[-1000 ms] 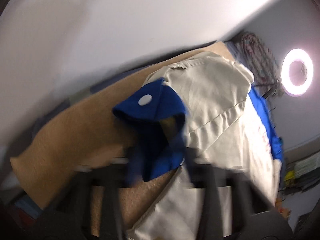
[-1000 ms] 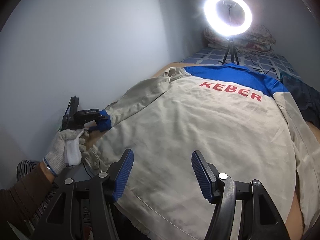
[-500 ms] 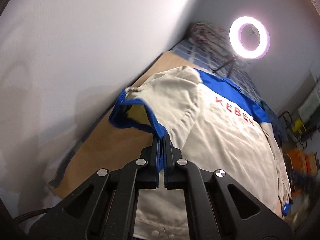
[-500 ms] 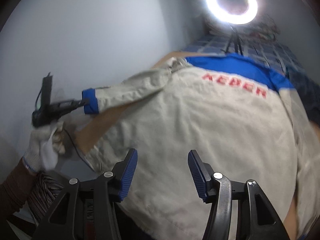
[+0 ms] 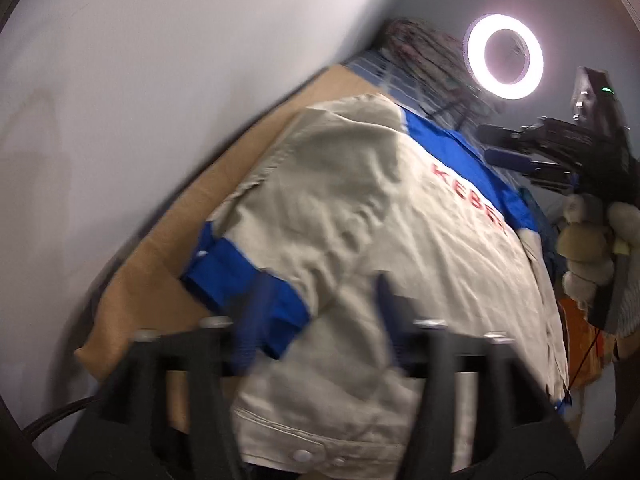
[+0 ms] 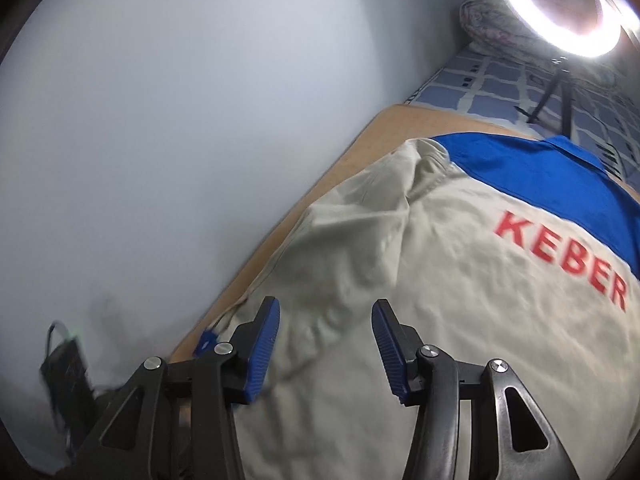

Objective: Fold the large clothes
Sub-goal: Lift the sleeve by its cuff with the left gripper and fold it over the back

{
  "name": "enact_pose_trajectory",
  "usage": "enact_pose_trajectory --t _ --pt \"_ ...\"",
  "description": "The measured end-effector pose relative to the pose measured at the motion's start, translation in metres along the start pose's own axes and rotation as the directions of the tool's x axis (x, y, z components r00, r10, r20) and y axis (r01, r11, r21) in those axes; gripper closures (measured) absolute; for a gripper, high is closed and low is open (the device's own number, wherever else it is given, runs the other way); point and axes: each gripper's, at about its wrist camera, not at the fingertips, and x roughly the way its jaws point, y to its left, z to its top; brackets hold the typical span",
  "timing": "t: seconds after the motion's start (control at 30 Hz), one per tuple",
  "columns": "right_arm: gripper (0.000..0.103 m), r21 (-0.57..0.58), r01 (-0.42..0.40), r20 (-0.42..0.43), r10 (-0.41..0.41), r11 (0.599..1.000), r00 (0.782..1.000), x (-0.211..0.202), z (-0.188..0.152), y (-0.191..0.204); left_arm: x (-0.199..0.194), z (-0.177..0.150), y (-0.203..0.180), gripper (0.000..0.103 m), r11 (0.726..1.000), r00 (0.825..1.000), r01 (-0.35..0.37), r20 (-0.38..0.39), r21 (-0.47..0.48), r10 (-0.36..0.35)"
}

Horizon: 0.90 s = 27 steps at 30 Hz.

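Observation:
A beige jacket (image 5: 360, 208) with a blue yoke and red lettering lies back-up on a tan blanket (image 5: 160, 272). Its left sleeve is folded over the body, and the blue cuff (image 5: 240, 280) rests near the hem. My left gripper (image 5: 320, 320) is blurred just above the cuff; its jaws are opening and the cuff is loose beneath them. My right gripper (image 6: 326, 340) hovers over the jacket (image 6: 460, 300) by the folded sleeve, its jaws closing a little with nothing between them. In the left wrist view the right gripper (image 5: 516, 156) appears at upper right in a gloved hand (image 5: 588, 248).
A pale wall (image 6: 160, 120) runs close along the blanket's left edge. A ring light (image 6: 560, 4) on a tripod stands on a blue checked sheet (image 6: 500, 84) beyond the collar. A patterned bundle (image 6: 488, 20) lies in the far corner. Orange clutter (image 5: 576, 340) sits off the right side.
The left gripper has let go of the blue cuff and risen; the sleeve now lies across the jacket. The right gripper swept across the jacket toward the wall side and narrowed slightly.

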Motion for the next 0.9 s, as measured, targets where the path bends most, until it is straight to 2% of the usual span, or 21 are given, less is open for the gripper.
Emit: enact_pose_trajectory --t 0.13,0.2,0.33,0.43,0.47,0.53,0.6,0.63,0.67,0.7,0.73,0.8,0.9 --pt "0.053 0.045 -0.025 -0.056 0.027 0.999 0.998 0.057 0.009 -0.008 0.016 -0.002 0.022 0.034 0.997 0.998 -0.017 -0.056 -0.069 0.013" --pt "0.061 0.035 -0.024 -0.086 0.027 0.999 0.996 0.085 0.006 -0.012 0.024 -0.002 0.031 0.034 0.995 0.997 -0.044 -0.074 -0.085 0.037" --pt "0.070 0.021 -0.010 -0.134 0.013 1.000 0.991 0.129 -0.005 -0.021 0.041 -0.003 0.045 0.034 0.988 0.990 -0.110 -0.098 -0.110 0.099" --pt "0.079 -0.003 0.037 -0.161 -0.037 0.999 0.986 0.153 -0.012 -0.032 0.056 -0.002 0.056 0.034 0.975 0.979 -0.167 -0.138 -0.147 0.147" --pt "0.085 -0.011 0.050 -0.169 -0.051 0.999 0.984 0.158 -0.014 -0.036 0.060 -0.002 0.058 0.034 0.971 0.974 -0.190 -0.150 -0.146 0.168" --pt "0.086 -0.011 0.034 -0.168 -0.036 0.999 0.985 0.164 -0.018 -0.044 0.071 -0.001 0.059 0.034 0.965 0.964 -0.226 -0.171 -0.136 0.202" --pt "0.086 -0.021 0.020 -0.157 -0.023 1.000 0.987 0.163 -0.021 -0.046 0.078 -0.001 0.059 0.034 0.964 0.962 -0.236 -0.174 -0.127 0.213" --pt "0.086 -0.029 0.018 -0.156 -0.023 0.999 0.988 0.163 -0.022 -0.045 0.080 -0.001 0.056 0.039 0.965 0.962 -0.240 -0.162 -0.108 0.222" --pt "0.086 -0.034 0.018 -0.156 -0.023 0.999 0.987 0.162 -0.022 -0.045 0.081 -0.001 0.051 0.049 0.967 0.963 -0.242 -0.146 -0.083 0.228" --pt "0.084 -0.037 0.017 -0.160 -0.022 0.999 0.987 0.161 -0.023 -0.045 0.081 -0.001 0.047 0.081 0.968 0.962 -0.244 -0.138 -0.051 0.235" --pt "0.084 -0.037 0.010 -0.167 -0.016 0.999 0.986 0.160 -0.023 -0.045 0.081 0.001 0.044 0.089 0.972 0.964 -0.234 -0.136 -0.033 0.228" --pt "0.079 -0.030 0.003 -0.178 -0.008 1.000 0.984 0.153 -0.022 -0.046 0.070 0.003 0.032 0.095 0.978 0.974 -0.206 -0.095 -0.014 0.204" --pt "0.075 0.009 -0.050 -0.156 0.050 0.999 0.986 0.128 -0.016 -0.050 0.044 0.007 0.019 0.096 0.989 0.988 -0.150 -0.029 0.001 0.150"
